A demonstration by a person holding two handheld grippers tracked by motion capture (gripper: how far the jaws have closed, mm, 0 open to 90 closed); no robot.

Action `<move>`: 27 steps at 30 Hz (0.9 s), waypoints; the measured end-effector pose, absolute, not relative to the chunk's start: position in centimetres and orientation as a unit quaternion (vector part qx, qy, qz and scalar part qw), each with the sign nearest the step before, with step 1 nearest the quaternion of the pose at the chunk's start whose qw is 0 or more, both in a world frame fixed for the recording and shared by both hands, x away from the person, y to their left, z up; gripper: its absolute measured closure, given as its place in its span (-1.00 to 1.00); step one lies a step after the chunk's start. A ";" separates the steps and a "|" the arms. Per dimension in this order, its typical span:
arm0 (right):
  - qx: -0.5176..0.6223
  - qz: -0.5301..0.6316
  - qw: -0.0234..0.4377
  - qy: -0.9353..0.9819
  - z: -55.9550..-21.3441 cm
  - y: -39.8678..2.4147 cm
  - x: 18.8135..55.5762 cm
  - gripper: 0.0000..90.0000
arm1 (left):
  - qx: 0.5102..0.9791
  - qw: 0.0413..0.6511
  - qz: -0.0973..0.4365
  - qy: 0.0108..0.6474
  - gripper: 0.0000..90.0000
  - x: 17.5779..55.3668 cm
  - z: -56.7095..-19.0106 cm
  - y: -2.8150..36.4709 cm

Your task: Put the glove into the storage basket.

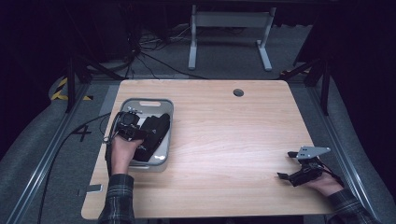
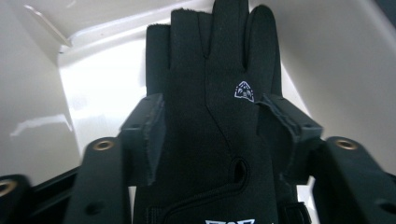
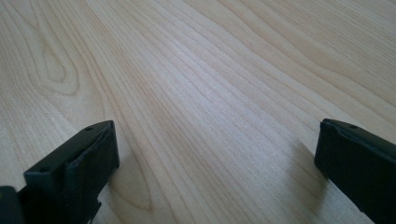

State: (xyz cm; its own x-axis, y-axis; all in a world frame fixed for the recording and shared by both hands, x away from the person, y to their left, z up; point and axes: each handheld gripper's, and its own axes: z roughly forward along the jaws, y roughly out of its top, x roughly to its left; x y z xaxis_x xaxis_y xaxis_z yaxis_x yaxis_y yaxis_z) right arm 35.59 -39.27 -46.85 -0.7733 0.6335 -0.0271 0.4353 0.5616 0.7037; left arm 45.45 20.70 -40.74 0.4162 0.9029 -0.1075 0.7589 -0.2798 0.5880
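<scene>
One black glove (image 2: 210, 126) is being clamped by the left claw (image 1: 128, 125) inside the grey bin (image 1: 164, 161) at frame left, not yet lifted, while the right claw (image 1: 299, 168) is resting released on the table (image 1: 224, 140).

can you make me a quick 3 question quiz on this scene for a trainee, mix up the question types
1. True or false: the black glove lies inside the grey bin.
2. Multiple choice: where is the right gripper?
A. inside the bin
B. low over bare wood at the table's right side, holding nothing
C. clamped on the glove
3. Fill in: the left gripper has its jaws on either side of the ____.

Key
1. True; the glove rests on the bin's pale floor.
2. B; its jaws stand wide apart with only wood grain between them.
3. Glove; whether the pads already press it cannot be told.
</scene>
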 end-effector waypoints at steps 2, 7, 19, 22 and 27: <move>0.306 0.354 0.140 0.873 -46.8 -39.3 35.6 -0.99 | 0.785 0.302 0.127 0.526 -0.23 45.3 -40.4 20.8; 0.306 0.354 0.140 0.873 -46.8 -39.3 35.6 -0.99 | 0.780 0.317 0.138 0.521 -0.52 45.0 -39.6 20.7; 0.306 0.354 0.140 0.873 -46.8 -39.3 35.6 -0.99 | 0.791 0.331 0.140 0.495 -0.69 44.8 -37.7 18.2; 0.306 0.354 0.140 0.873 -46.8 -39.3 35.6 -0.99 | 0.797 0.336 0.141 0.482 -0.68 44.6 -37.3 17.2; 0.306 0.354 0.140 0.873 -46.8 -39.3 35.6 -0.99 | 0.802 0.347 0.140 0.465 -0.68 44.5 -36.7 15.4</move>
State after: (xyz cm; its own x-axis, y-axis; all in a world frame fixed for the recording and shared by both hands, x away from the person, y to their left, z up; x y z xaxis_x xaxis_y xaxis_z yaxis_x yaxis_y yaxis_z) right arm 35.60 -39.27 -46.84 -0.7739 0.6327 -0.0272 0.4349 0.5622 0.7034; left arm 44.47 15.37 -36.70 0.5277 0.8437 -0.0987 0.6498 -0.3261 0.6866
